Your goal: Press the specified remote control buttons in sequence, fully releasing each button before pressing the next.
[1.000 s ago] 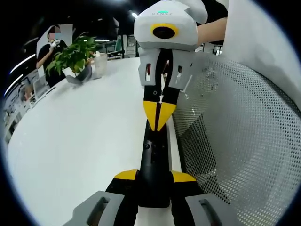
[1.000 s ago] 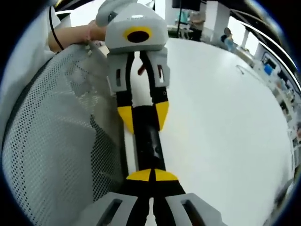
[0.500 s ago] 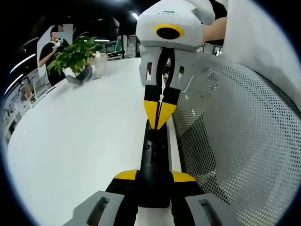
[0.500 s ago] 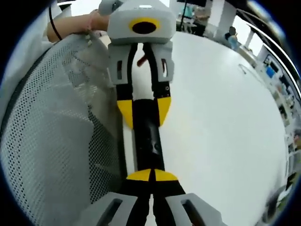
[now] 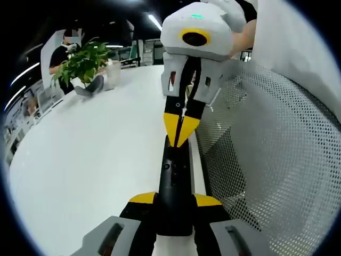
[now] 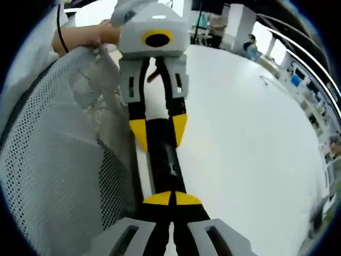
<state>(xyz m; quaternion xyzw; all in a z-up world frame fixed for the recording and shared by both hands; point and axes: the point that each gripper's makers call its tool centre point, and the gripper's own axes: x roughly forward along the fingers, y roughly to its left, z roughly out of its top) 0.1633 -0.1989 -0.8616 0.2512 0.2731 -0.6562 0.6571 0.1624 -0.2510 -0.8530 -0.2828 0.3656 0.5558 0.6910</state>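
The left gripper (image 5: 175, 200) grips the black remote (image 5: 175, 176) at the table (image 5: 85, 160) edge. The right gripper (image 6: 171, 198), tips together, rests on its far end. Little has moved in a second: press apparently held, release pending.

- The right gripper (image 6: 171, 199) was seen rising from the bottom of the right gripper view, its yellow-tipped jaws brought together with no gap visible, their tips resting on the near end of a black remote control (image 6: 165, 160).
- The remote control was laid lengthwise on a white table (image 6: 250, 154), close to the table's edge.
- The far end of the remote was clamped between the yellow tips of the left gripper (image 6: 157, 132), which was pointed towards the camera.
- A grey mesh surface (image 6: 58, 165) was seen beside the table edge.
- A hand (image 6: 88, 36) was seen behind the left gripper.
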